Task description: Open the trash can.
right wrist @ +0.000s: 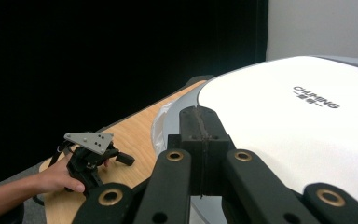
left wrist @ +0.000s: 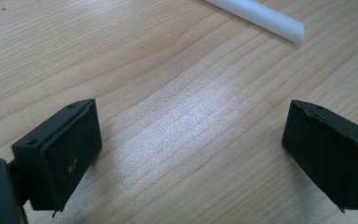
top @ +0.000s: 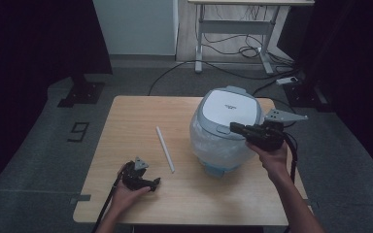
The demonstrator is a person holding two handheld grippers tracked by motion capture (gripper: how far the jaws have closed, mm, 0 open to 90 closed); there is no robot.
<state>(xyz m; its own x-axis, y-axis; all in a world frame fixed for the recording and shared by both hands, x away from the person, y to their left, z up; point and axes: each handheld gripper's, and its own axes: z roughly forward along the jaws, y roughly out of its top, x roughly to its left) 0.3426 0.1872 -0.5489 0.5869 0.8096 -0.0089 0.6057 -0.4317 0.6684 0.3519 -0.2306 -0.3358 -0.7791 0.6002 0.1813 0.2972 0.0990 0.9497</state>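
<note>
dark curtains and grey carpet surround a light wooden square table (top: 126, 121), with a white desk frame and loose cables on the floor behind. biggest on it is a white-lidded grey bin lined with a clear plastic bag (top: 226, 131), standing toward the far right. the right gripper (top: 239, 129) sits at the lid's front edge with its jaws pressed together on nothing, just by the front tab. if the aim is to open the lid, a guess, press or lift squarely at that tab so the bin does not tip. the left gripper (top: 151, 184) rests low near the front left, jaws wide apart over bare wood. a thin white plastic tube (top: 165, 149) lies between them.
</note>
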